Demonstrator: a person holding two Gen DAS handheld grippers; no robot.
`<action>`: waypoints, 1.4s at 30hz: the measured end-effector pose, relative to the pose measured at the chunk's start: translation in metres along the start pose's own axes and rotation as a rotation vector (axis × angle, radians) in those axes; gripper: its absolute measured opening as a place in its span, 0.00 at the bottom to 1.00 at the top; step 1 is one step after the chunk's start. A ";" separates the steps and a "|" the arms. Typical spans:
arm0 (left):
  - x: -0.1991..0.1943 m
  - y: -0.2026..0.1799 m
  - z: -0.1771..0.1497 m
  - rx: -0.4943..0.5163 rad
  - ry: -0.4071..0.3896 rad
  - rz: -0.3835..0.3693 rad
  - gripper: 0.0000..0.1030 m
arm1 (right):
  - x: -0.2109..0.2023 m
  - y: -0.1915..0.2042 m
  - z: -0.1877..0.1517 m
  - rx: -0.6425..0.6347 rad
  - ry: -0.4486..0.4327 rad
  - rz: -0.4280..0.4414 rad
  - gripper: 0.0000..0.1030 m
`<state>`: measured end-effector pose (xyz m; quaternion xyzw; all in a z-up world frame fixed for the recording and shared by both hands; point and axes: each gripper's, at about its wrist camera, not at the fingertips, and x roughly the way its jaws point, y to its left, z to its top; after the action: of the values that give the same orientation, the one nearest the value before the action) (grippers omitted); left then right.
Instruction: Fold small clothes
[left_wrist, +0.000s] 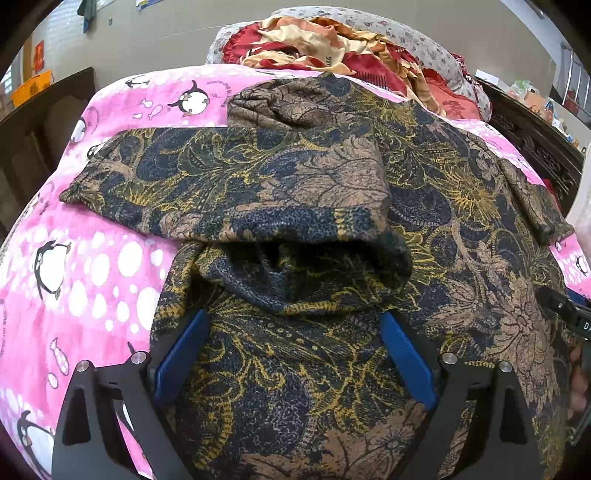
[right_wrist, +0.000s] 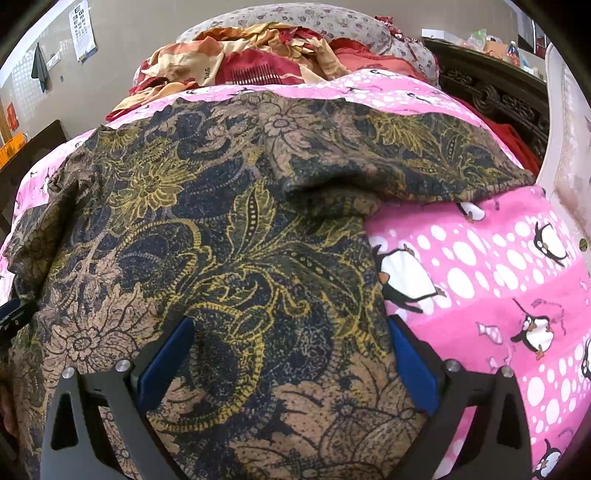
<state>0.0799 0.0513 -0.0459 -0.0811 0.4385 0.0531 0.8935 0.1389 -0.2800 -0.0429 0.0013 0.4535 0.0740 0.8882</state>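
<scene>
A knitted top (left_wrist: 332, 177) with a dark blue, brown and yellow flower pattern lies spread on a pink penguin blanket (left_wrist: 92, 280). In the left wrist view one sleeve (left_wrist: 155, 177) is folded across the body, its cuff pointing left. My left gripper (left_wrist: 293, 317) stands open just over the lower body of the top, blue pads (left_wrist: 181, 354) wide apart. In the right wrist view the top (right_wrist: 207, 229) fills the frame and its other sleeve (right_wrist: 443, 162) reaches right. My right gripper (right_wrist: 291, 325) is open above the top's right edge, with its right pad (right_wrist: 410, 362) near the blanket (right_wrist: 498, 280).
A heap of red and cream bedding (left_wrist: 332, 40) and a flowered pillow (right_wrist: 317, 18) lie behind the top. Dark carved wood (right_wrist: 495, 96) borders the bed on the right, beside a pale padded panel (right_wrist: 565, 155). The other gripper (left_wrist: 570, 314) and a hand (left_wrist: 576, 373) show at the right edge.
</scene>
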 end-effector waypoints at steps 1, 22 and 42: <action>0.000 0.000 0.000 0.002 0.000 0.002 0.75 | 0.000 0.000 0.000 0.000 0.001 0.000 1.00; -0.004 0.005 0.000 -0.013 -0.018 -0.019 0.75 | 0.000 -0.001 -0.001 0.002 -0.002 0.006 1.00; -0.004 0.003 -0.001 0.001 -0.012 0.001 0.75 | 0.003 -0.002 0.000 0.008 0.012 0.006 1.00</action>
<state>0.0766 0.0538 -0.0436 -0.0799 0.4330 0.0538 0.8962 0.1406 -0.2811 -0.0455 0.0057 0.4589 0.0749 0.8853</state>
